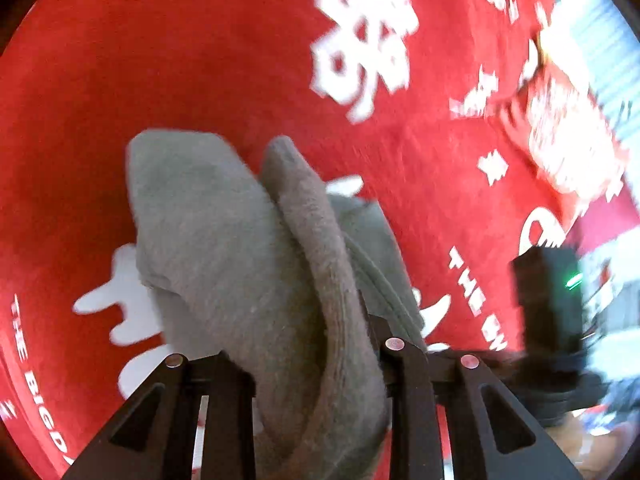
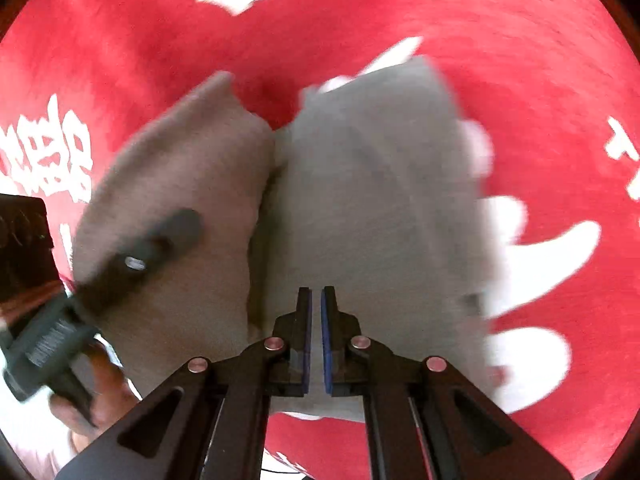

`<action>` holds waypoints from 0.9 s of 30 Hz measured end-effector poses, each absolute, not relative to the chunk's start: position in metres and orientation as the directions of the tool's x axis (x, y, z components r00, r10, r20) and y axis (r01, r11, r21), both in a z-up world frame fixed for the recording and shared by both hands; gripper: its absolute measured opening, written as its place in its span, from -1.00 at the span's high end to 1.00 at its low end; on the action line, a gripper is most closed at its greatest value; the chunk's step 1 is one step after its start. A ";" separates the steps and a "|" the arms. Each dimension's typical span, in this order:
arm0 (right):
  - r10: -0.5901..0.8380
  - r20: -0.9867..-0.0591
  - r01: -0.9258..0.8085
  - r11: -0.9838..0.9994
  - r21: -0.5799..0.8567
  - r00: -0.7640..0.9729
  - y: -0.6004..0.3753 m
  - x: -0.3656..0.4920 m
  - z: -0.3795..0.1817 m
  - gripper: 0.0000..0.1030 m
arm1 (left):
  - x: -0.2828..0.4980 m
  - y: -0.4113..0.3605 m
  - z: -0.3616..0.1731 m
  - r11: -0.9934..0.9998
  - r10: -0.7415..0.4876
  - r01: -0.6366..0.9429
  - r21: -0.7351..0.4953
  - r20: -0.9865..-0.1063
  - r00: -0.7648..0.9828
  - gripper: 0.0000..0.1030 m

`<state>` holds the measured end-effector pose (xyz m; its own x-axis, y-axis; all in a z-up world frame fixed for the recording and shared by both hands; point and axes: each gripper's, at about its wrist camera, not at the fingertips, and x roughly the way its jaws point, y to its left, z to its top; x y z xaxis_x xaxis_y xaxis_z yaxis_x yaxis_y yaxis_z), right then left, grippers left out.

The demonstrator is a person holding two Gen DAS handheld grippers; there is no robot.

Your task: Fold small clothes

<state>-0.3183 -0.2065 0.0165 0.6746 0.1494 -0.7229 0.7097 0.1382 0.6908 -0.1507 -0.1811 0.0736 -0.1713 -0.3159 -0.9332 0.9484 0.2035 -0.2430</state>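
While the grey garment (image 1: 224,240) hangs bunched between its jaws, the left gripper (image 1: 316,360) pinches a thick fold of the cloth, whose rolled edge runs up the middle of the left wrist view. The garment, a small pair of grey shorts or something like it (motion blur makes it hard to say), lies partly on the red cloth with white lettering (image 1: 200,60) that covers the desk and is partly lifted off it.

In the right wrist view the garment (image 2: 372,200) shows as two lobes meeting at a notch, and the left gripper (image 2: 152,248) lies across the left lobe. The right gripper (image 2: 316,296) hovers over the right lobe with its blue-padded jaws pressed nearly together. Nothing appears to be caught between them, though whether the tips touch the cloth cannot be told.

The step in hand looks like the first fold, with one half being carried over the other. The next move probably calls for the left gripper to lay its lobe squarely onto the right one, edges matched. The right gripper would need to pin or steady the lower layer so it does not drag across the red cloth.
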 end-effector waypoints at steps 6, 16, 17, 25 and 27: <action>0.177 -0.681 0.689 0.025 0.725 0.710 -0.220 -0.363 -0.014 0.83 | -0.206 -0.204 0.026 0.130 -0.198 0.990 -0.059 -0.980 -0.032 0.35; 0.189 -0.616 0.635 -0.065 0.769 0.765 -0.230 -0.396 -0.031 0.82 | -0.233 -0.202 0.076 0.023 -0.342 0.998 -0.061 -0.938 -0.050 -0.09; 0.180 -0.599 0.620 -0.086 0.780 0.780 -0.233 -0.403 -0.032 0.82 | -0.228 -0.202 0.082 0.044 -0.356 0.995 -0.085 -0.932 -0.064 -0.09; 0.082 -0.365 0.372 -0.326 0.869 0.927 -0.255 -0.460 -0.054 -0.05 | -0.131 -0.151 0.085 0.375 -0.345 0.923 -0.083 -0.937 0.056 -0.09; 0.088 -0.321 0.331 -0.346 0.878 0.943 -0.265 -0.459 -0.062 -0.17 | -0.108 -0.136 0.071 0.453 -0.284 0.890 -0.048 -0.954 0.093 -0.09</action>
